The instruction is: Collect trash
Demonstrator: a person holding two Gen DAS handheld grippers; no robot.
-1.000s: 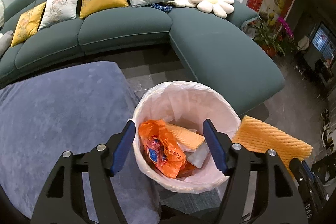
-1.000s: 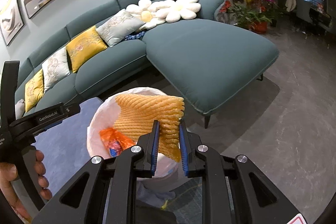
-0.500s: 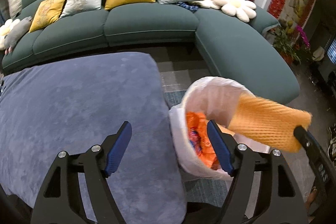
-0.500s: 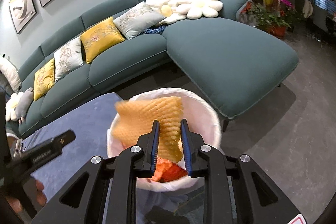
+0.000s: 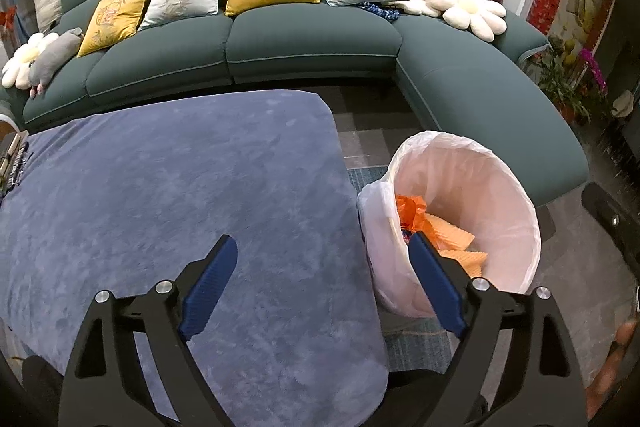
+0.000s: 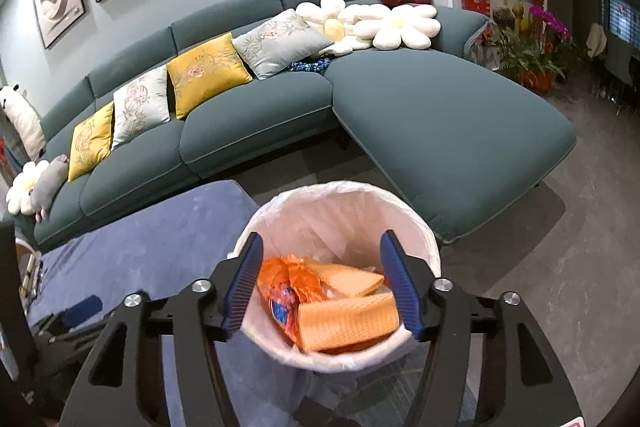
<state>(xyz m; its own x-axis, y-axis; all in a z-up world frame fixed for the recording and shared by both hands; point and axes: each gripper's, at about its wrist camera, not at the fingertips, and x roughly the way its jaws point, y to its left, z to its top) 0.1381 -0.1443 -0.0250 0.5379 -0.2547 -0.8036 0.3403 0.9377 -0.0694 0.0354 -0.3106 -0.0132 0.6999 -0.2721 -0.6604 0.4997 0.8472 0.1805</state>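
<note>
Ribbed orange foam net [image 6: 347, 319], crinkled wrapper [image 6: 294, 285], round white-lined bin [image 6: 416, 227]

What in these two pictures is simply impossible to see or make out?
- Bin base: both views, hidden behind the tongs' frames.
- Trash under the orange foam and bag: buried.
- Blue label print: right view, too small.
- Objects at the table's left edge: left view, cut off.
</note>
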